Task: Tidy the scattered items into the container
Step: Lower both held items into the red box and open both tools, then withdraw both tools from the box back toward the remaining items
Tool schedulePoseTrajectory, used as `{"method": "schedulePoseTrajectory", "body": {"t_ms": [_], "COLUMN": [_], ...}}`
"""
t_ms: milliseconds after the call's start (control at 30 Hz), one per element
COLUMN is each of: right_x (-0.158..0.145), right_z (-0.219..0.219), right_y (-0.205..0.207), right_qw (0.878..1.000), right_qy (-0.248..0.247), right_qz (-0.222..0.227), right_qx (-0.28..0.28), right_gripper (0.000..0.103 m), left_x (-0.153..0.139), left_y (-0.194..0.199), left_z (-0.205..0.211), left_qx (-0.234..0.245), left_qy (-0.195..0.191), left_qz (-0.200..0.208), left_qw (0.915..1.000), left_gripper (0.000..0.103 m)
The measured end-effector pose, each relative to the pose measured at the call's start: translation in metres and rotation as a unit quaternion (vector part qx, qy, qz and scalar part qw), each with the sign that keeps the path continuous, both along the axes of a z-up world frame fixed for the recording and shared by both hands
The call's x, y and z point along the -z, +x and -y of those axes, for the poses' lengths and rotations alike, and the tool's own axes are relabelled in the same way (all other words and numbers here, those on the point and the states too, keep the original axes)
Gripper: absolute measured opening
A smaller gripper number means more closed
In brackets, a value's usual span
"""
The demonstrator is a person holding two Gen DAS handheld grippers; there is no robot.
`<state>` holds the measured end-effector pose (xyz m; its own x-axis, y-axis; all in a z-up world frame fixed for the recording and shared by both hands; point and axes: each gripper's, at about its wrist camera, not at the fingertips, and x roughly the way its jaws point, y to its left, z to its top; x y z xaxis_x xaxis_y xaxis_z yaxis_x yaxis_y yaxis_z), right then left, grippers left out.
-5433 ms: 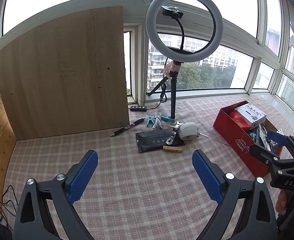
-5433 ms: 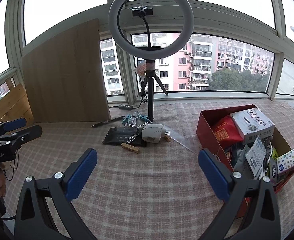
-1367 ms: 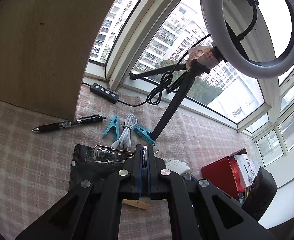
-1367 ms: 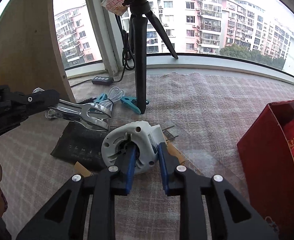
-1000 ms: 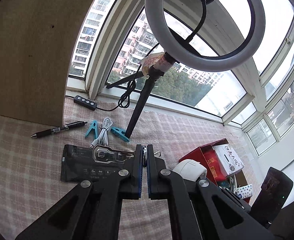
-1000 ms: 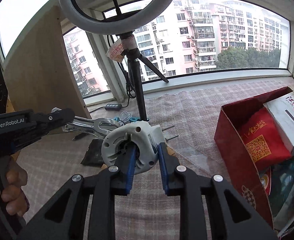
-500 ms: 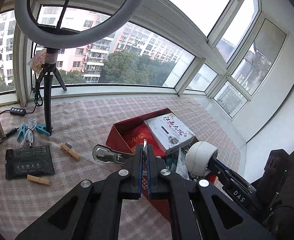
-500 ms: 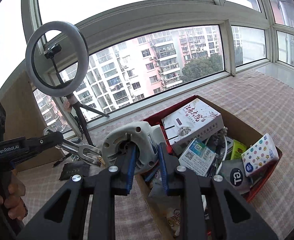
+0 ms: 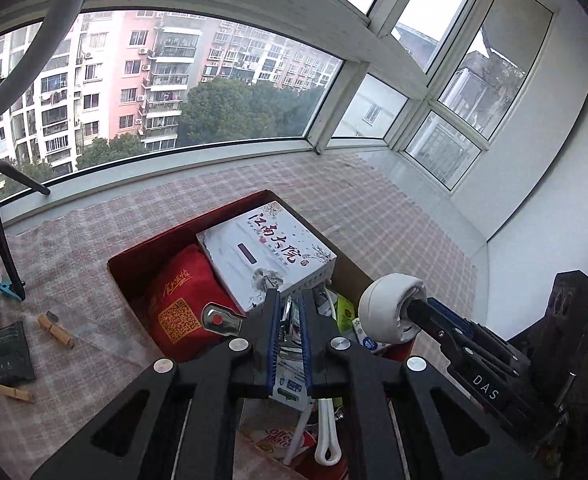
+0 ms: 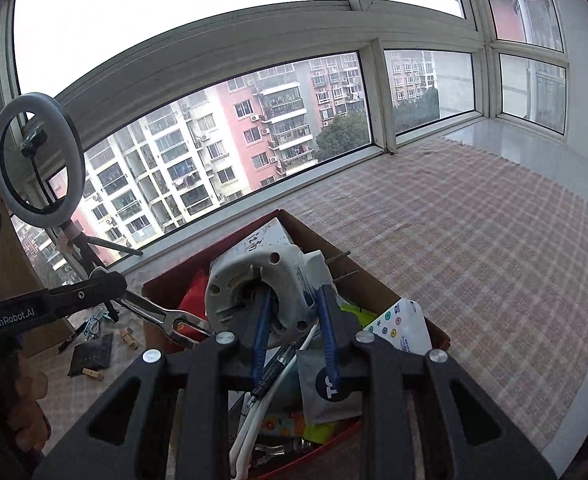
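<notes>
Both your grippers hang over the red box [image 9: 161, 236] on the checked cloth [image 10: 494, 248]. Your left gripper [image 9: 289, 312] is opening: its blue pads stand apart, and the metal clamp [image 9: 219, 318] juts out at 9 o'clock of them above the red pouch [image 9: 181, 300]; whether a pad touches the clamp, you cannot tell. Your right gripper [image 10: 294, 312] is opening too, with the white round device [image 10: 261, 284] between its jaws; the left pad sits in the device's hollow, contact on the right side is unclear. The white printed carton [image 9: 265, 256] lies at 12 o'clock inside the box. Clothespins [image 9: 55, 330] and a black packet [image 9: 1, 356] lie on the cloth at 9 o'clock.
</notes>
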<state>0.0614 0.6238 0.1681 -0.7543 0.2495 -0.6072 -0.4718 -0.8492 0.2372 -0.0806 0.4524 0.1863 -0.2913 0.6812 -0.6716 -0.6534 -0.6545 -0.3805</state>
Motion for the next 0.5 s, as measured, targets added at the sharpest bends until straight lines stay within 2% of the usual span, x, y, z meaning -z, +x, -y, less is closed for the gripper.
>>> {"method": "schedulePoseTrajectory", "body": {"t_ms": [67, 100, 167, 233, 500], "right_x": [-0.002, -0.005, -0.01, -0.014, -0.016], "right_z": [0.001, 0.004, 0.007, 0.007, 0.025], "right_y": [0.001, 0.005, 0.013, 0.016, 0.007], "right_qw": [1.0, 0.999, 0.998, 0.999, 0.999], "right_qy": [0.009, 0.025, 0.039, 0.031, 0.02], "right_qz": [0.011, 0.005, -0.01, -0.02, -0.022], "right_qx": [0.019, 0.031, 0.043, 0.04, 0.015], "right_gripper": [0.056, 0.06, 0.062, 0.062, 0.062], "left_x": [-0.002, -0.005, -0.007, -0.009, -0.011], "left_y": [0.0, 0.002, 0.004, 0.004, -0.007], "left_z": [0.002, 0.005, 0.011, 0.019, 0.07], "left_qx": [-0.005, -0.005, -0.003, -0.002, -0.021], "left_qy": [0.0, 0.001, -0.001, -0.002, -0.003], "left_qz": [-0.004, -0.013, -0.026, -0.032, -0.035], "left_qw": [1.0, 0.9999, 0.9996, 0.9995, 0.9991], "left_gripper": [0.041, 0.041, 0.041, 0.041, 0.041]}}
